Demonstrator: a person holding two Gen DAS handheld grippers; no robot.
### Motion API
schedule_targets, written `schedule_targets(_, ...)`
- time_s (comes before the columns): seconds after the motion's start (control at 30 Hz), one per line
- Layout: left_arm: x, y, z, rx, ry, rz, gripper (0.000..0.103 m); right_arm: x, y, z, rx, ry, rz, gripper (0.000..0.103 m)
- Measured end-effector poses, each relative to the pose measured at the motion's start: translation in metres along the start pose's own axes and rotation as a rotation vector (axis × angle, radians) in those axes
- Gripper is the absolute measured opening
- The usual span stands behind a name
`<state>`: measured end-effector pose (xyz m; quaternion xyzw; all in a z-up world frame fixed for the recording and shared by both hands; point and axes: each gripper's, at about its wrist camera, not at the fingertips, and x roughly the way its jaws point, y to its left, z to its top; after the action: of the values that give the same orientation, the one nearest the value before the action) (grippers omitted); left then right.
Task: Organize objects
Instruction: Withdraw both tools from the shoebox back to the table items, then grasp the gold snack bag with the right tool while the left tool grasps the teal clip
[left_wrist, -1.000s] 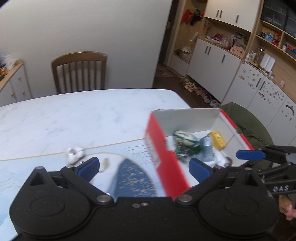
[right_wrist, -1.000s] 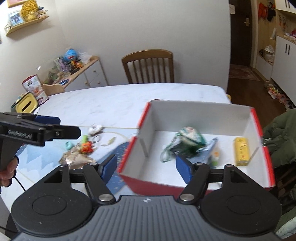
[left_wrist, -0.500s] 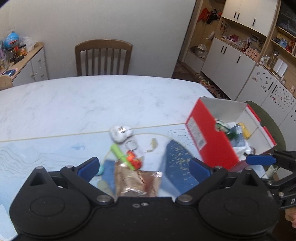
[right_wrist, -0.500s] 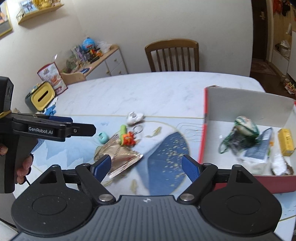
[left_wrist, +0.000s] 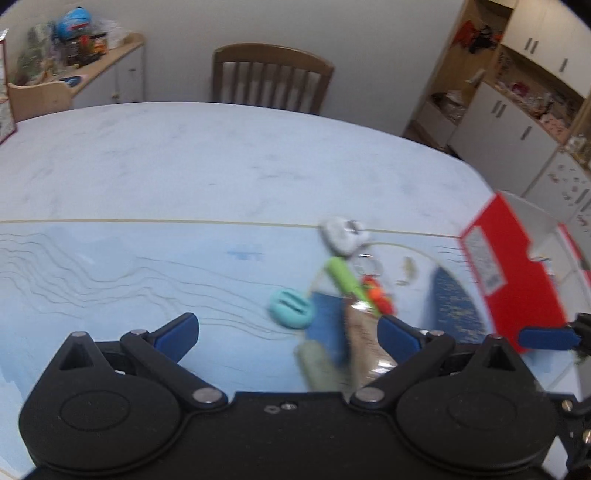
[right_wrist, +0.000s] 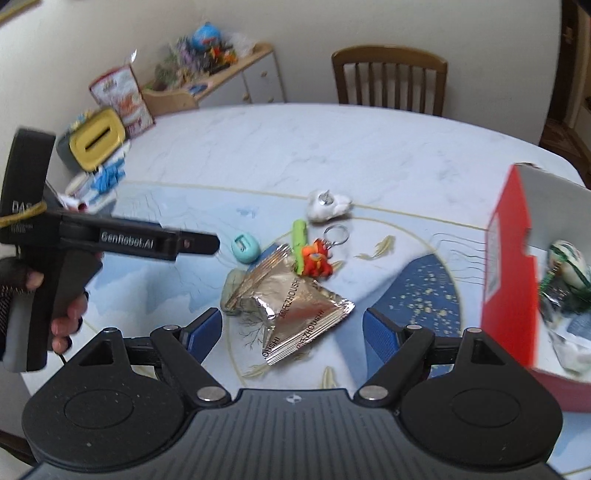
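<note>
Silver foil snack packet (right_wrist: 291, 302), crinkled and reflective, printed with repeated dark lettering, lying flat on the pale blue patterned mat (right_wrist: 155, 218) near the table's (right_wrist: 332, 140) front edge. Partly resting on a grey-green oblong item (right_wrist: 231, 291) at its left corner. Touching, at its upper edge, a green stick-shaped toy (right_wrist: 298, 243) and an orange figure keychain (right_wrist: 316, 260) with a metal ring (right_wrist: 335, 233). Just beyond those, a white lumpy charm (right_wrist: 327, 205); to the left, a small teal rounded object (right_wrist: 244, 249), near but apart from the packet.

Red cardboard box (right_wrist: 513, 266) with white interior at the right, already containing a green-and-white ball (right_wrist: 567, 256) tangled in dark green cord, plus other small items too blurred to name.

Right gripper (right_wrist: 291, 334) spread wide, blue pads either side of the packet's near end, gripping nothing. Left gripper (left_wrist: 288, 332) likewise splayed apart and empty, seen in its own blurred view above the teal object (left_wrist: 290, 308) and the packet (left_wrist: 364, 332); seen from the right wrist as a black pistol-shaped tool (right_wrist: 110, 240) held by a gloved hand (right_wrist: 55, 310) at the left.

Wooden chair (right_wrist: 388, 79) behind the table; cluttered sideboard (right_wrist: 221, 70) by the wall.
</note>
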<state>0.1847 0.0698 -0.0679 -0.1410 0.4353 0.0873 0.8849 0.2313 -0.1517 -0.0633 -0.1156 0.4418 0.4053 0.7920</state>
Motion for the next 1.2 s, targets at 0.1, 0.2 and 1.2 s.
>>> schedule_targets(0.1, 0.013, 0.011, 0.000, -0.004, 0.018, 0.014, 0.102, 0.019, 0.005, 0.002, -0.024, 0.035, -0.011, 0.083)
schedule_targets(0.2, 0.025, 0.016, -0.001, 0.018, 0.031, 0.014, 0.102, 0.037, 0.007, 0.004, -0.058, 0.066, -0.024, 0.083)
schedule_targets(1.2, 0.071, -0.009, -0.008, 0.234, -0.001, -0.036, 0.054, 0.098, 0.029, 0.016, -0.189, 0.105, -0.001, 0.061)
